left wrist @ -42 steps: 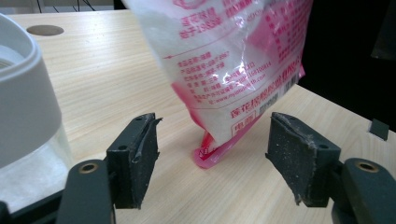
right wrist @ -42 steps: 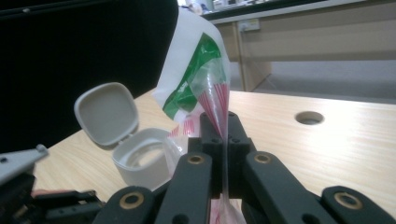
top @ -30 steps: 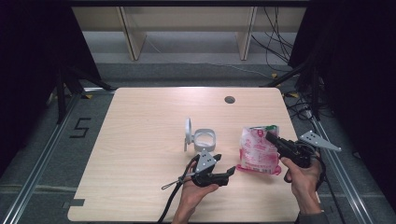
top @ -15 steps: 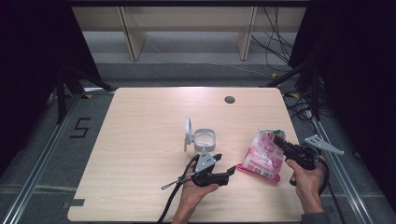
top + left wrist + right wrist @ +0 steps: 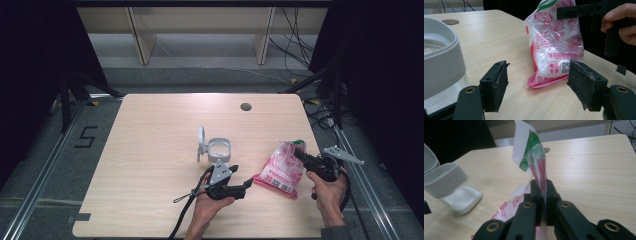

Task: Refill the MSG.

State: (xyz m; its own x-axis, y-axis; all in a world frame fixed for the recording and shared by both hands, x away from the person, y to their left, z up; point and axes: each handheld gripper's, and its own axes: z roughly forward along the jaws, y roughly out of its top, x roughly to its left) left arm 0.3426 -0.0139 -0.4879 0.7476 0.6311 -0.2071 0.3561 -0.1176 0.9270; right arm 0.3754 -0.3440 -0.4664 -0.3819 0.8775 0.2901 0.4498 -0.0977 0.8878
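One bag (image 5: 279,169) apparently sits lower now.

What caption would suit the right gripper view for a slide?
Right tool shut on the bag near its top, beside an open jar of white powder.

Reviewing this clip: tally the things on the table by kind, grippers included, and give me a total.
Bags: 1, the pink bag, pinched in the right gripper
Containers: 1, the open container with its lid up
Grippers: 2, the other being the left gripper, jaws open
Total: 4
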